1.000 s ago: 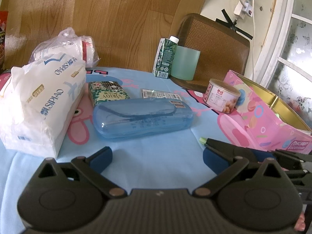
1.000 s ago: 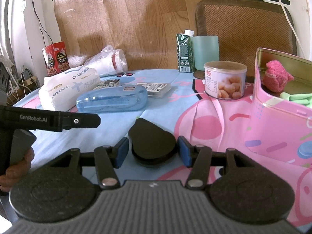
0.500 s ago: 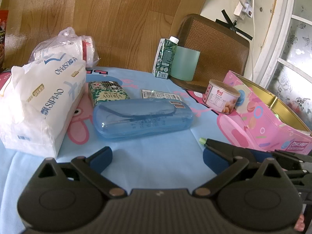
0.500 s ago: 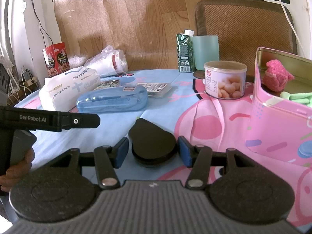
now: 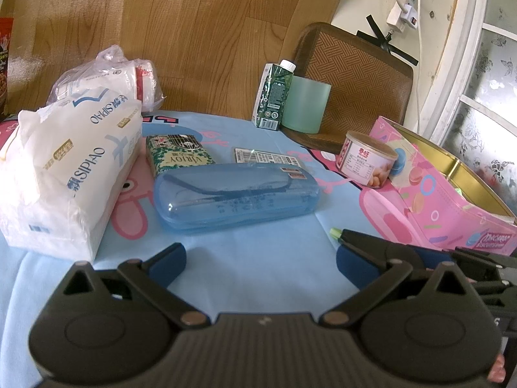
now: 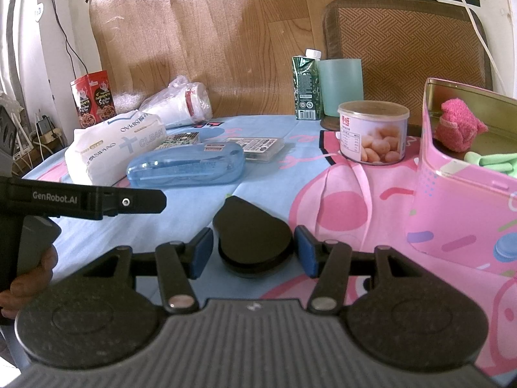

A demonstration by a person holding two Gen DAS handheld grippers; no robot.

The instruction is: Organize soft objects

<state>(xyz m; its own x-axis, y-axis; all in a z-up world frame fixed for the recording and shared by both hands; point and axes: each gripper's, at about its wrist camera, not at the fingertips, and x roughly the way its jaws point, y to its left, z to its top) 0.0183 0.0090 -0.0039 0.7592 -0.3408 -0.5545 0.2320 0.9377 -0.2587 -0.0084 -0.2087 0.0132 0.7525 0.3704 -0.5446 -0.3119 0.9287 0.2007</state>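
A black teardrop-shaped pad [image 6: 248, 223] lies low over the cartoon tablecloth, and my right gripper [image 6: 253, 252] is shut on it, a blue pad against each side. My left gripper [image 5: 260, 258] stands wide open over bare blue cloth with nothing between its fingers. Ahead of it lie a white tissue pack [image 5: 74, 168] and a blue plastic case [image 5: 236, 194]. A pink tin box [image 6: 458, 200] on the right holds a fluffy pink cloth [image 6: 458, 126] and a pale green soft item [image 6: 491, 161].
A round can [image 6: 371, 132], a green carton [image 5: 274, 97] and a mint cup [image 5: 307, 103] stand further back. A bag of paper cups [image 5: 106, 74], a green packet [image 5: 177, 158] and a red tin [image 6: 92, 100] sit at left. A hand [image 6: 29, 278] holds the left tool.
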